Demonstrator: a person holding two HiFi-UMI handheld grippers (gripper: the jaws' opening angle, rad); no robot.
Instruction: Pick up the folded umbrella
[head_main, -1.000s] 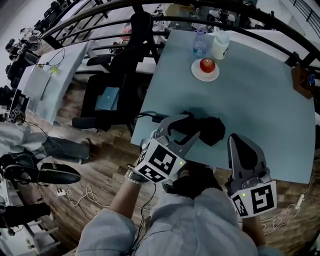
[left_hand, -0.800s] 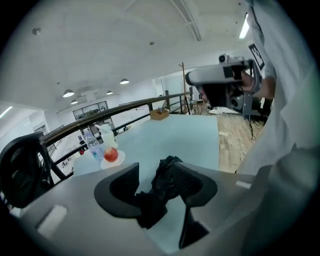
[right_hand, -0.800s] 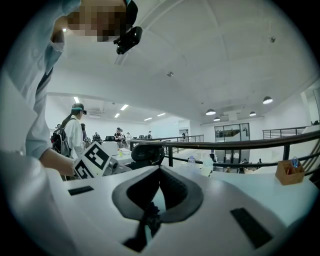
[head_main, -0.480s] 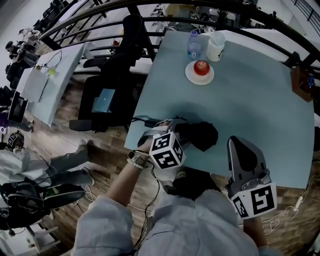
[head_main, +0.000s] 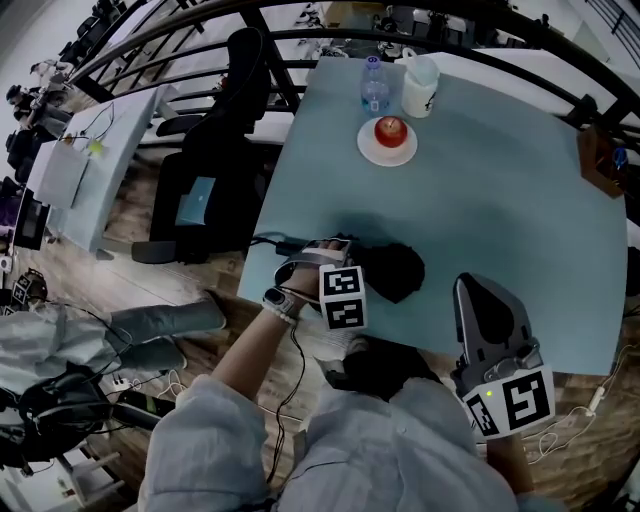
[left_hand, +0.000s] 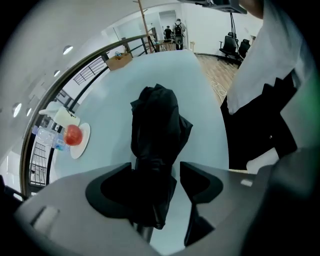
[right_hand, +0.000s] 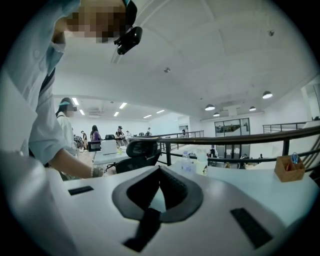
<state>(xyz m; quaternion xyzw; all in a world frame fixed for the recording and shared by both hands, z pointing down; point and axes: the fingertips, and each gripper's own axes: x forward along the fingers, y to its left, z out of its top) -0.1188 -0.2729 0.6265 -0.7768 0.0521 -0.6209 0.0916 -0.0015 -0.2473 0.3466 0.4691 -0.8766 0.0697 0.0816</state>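
Observation:
The folded black umbrella lies on the pale blue table near its front left edge. My left gripper points steeply down over the umbrella's near end. In the left gripper view the umbrella runs between the jaws of that gripper; the jaws have just been opening, and a gap shows at the right pad, so it is open. My right gripper hovers at the table's front edge, right of the umbrella and apart from it. Its jaws meet at the tips with nothing between them.
A red apple on a white plate, a water bottle and a white cup stand at the table's far side. A wooden box sits at the right edge. A black office chair stands left of the table.
My left gripper has come down and tipped from slanting to nearly straight down over the umbrella's near end, with its jaws spread wider. The right gripper has barely shifted.

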